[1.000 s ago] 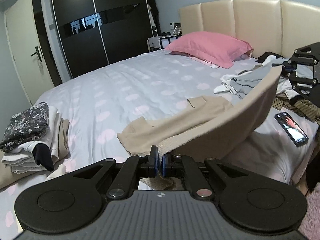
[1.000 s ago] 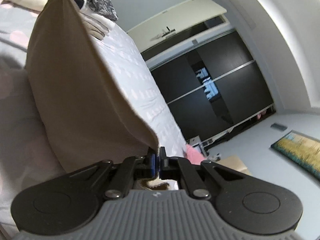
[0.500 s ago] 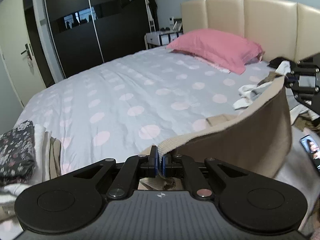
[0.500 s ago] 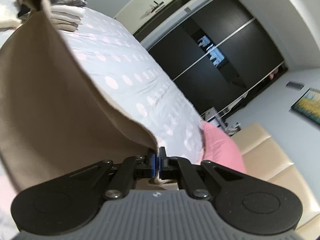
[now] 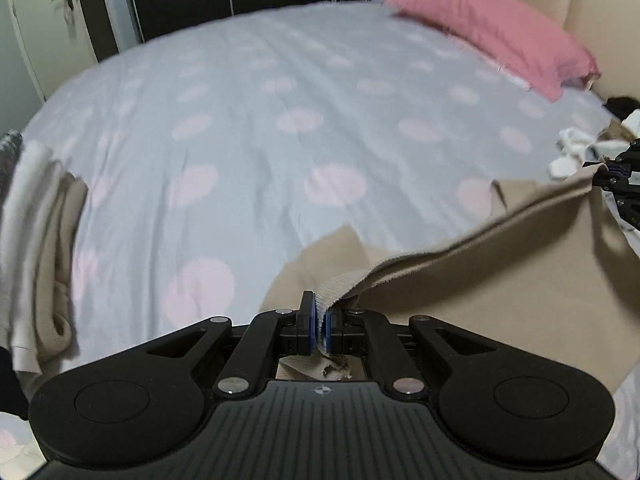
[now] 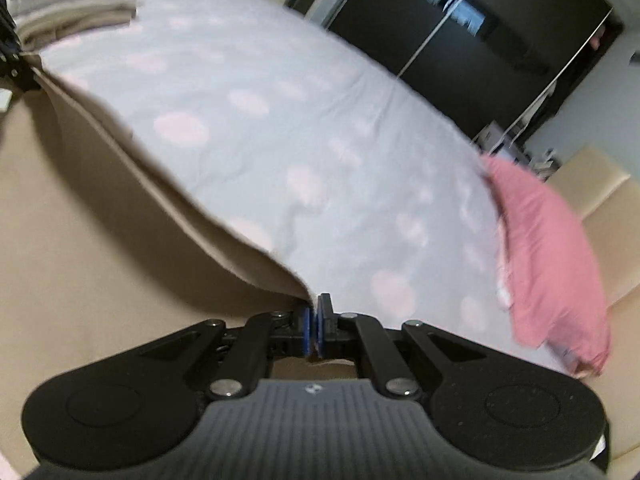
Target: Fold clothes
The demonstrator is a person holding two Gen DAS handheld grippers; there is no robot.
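Left wrist: left gripper (image 5: pixel 319 320) and right gripper (image 6: pixel 314 328) each clamp beige garment (image 5: pixel 500 292) hem, stretched over bed (image 5: pixel 280 128); judged mid-fold, lay flat next.

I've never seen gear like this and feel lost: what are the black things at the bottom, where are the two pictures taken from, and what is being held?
Each black shape is a hand-held pinching tool that a person carries, one per hand, with a camera looking along its fingers. One picture comes from the left tool, the other from the right tool. Both are shut on one edge of a beige garment, stretched between them over a dotted bed. A pink pillow lies near the headboard, and folded clothes are stacked at the left.
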